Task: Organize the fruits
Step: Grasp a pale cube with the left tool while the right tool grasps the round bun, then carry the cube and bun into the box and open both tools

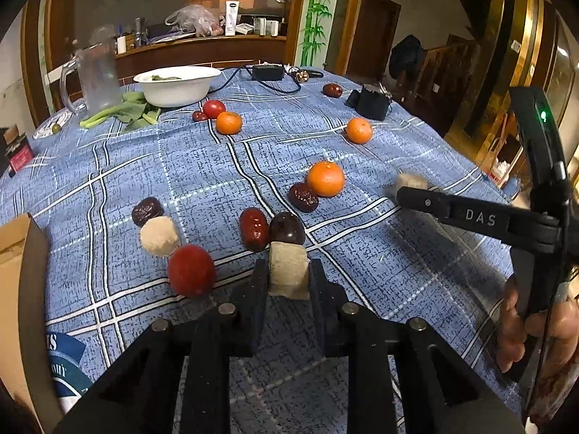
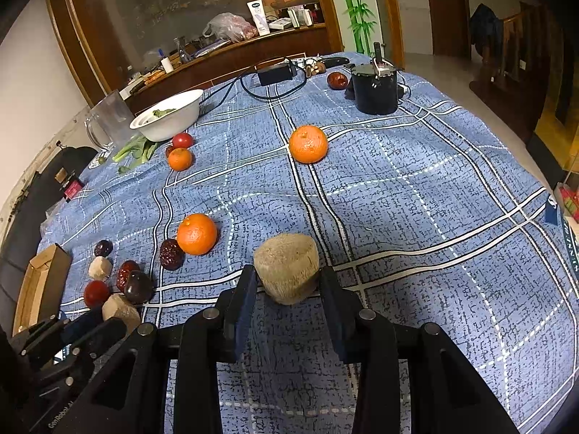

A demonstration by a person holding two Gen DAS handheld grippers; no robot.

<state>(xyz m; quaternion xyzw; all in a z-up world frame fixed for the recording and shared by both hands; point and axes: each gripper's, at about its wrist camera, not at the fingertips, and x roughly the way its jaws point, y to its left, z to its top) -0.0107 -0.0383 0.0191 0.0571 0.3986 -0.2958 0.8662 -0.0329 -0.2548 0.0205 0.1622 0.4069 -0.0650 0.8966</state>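
My left gripper (image 1: 288, 274) pinches a beige block (image 1: 288, 271); my right gripper (image 2: 287, 282) is clamped on a round beige chunk (image 2: 287, 267), both low over the blue plaid tablecloth (image 2: 416, 217). Landmark: the nearest orange (image 1: 325, 178). Dates (image 1: 303, 197) touch its near side, a tomato (image 1: 191, 270) and pale ball (image 1: 159, 235) lie nearer, left. Beyond it sit two more oranges, then a white bowl (image 1: 177, 85), greens, a clear pitcher (image 1: 96, 76). Behind them, a cluttered wooden counter (image 1: 202, 41).
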